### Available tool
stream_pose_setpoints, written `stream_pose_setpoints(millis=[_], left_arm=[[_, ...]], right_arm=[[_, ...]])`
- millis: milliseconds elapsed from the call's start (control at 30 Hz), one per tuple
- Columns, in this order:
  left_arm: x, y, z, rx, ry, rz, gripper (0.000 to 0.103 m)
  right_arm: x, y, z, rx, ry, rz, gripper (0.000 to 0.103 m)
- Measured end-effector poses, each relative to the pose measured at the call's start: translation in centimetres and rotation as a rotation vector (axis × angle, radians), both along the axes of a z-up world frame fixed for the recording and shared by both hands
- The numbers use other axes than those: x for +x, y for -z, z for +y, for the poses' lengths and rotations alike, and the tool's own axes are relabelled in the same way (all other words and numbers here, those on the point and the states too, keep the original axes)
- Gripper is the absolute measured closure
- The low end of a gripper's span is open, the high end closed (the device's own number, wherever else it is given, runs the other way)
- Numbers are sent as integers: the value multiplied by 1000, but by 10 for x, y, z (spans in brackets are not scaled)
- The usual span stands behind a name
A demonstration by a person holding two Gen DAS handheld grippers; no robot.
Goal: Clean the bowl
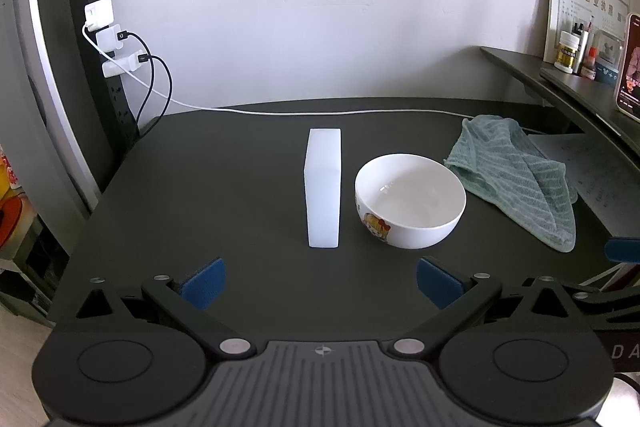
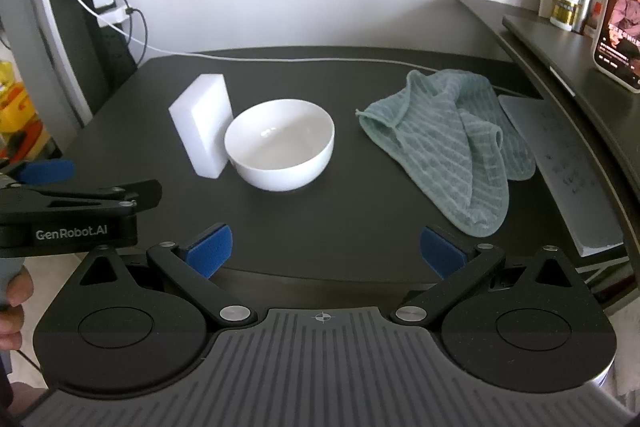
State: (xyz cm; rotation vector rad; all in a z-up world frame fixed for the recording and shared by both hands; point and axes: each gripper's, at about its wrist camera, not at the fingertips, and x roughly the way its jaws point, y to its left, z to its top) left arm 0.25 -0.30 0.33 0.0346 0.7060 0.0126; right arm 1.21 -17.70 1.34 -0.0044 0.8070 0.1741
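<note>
Grippers (image 1: 320,283) (image 2: 326,251) spread, short of bowl (image 1: 410,201).

Dark table (image 1: 224,187) with three things on it
White bowl (image 1: 410,201) between upright sponge block (image 1: 323,187) and crumpled green cloth (image 1: 516,179)

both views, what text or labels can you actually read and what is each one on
"GenRobot.AI": on the side of the left hand-held gripper, seen in the right wrist view.
"DA": partial letters on the right hand-held gripper, cut by the left wrist view's edge.
Framed certificate: red Chinese heading, too blurred to read.
Phone screen captions, bottle label, bowl picture: no readable text.
</note>
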Motion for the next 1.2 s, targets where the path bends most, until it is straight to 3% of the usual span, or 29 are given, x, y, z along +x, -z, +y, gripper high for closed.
stream_pose_setpoints(millis=[1000, 1200], left_arm=[[2, 2, 2, -5, 9, -15, 1], [3, 0, 7, -43, 30, -48, 1]], right_arm=[[3, 0, 4, 1, -3, -5, 0], [-1, -1, 5, -7, -45, -98, 0]])
